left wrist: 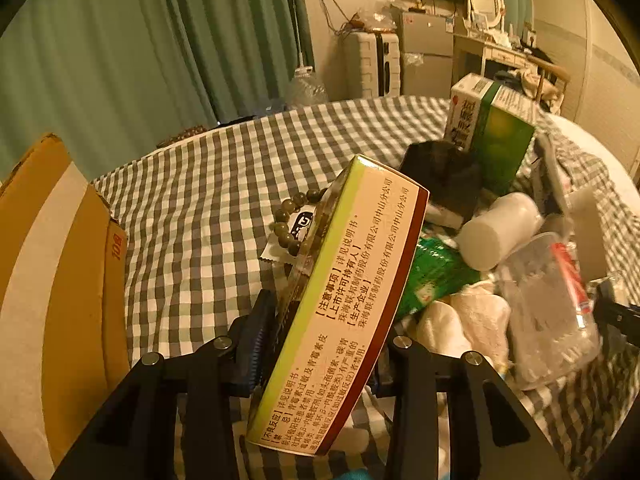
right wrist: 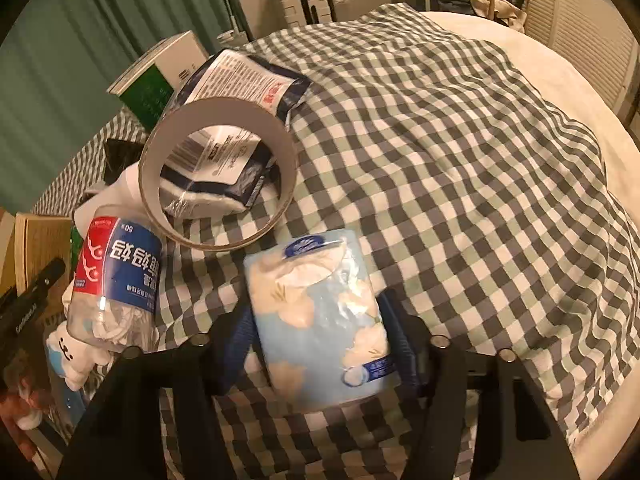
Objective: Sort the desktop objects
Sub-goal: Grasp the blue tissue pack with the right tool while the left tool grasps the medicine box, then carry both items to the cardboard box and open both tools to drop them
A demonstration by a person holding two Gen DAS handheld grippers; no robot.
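My left gripper (left wrist: 320,344) is shut on a long yellow-and-cream medicine box (left wrist: 344,292) with red Chinese print. The box stands tilted on edge between the blue pads, over the grey checked cloth (left wrist: 200,208). My right gripper (right wrist: 320,344) is shut on a soft pale-blue tissue pack (right wrist: 320,320) with a flower pattern, which bulges between its blue pads. Beside the left gripper lie a green bead bracelet (left wrist: 288,220), a green packet (left wrist: 436,272), a white bottle (left wrist: 500,232) and a clear plastic jar (left wrist: 548,308).
A brown cardboard box (left wrist: 60,280) stands at the left. Near the right gripper are a tape roll (right wrist: 220,176), a blue-and-white packet (right wrist: 240,80), a clear jar with a blue-and-red label (right wrist: 116,280), a green-and-white box (right wrist: 160,76) and a small white plush toy (right wrist: 72,360).
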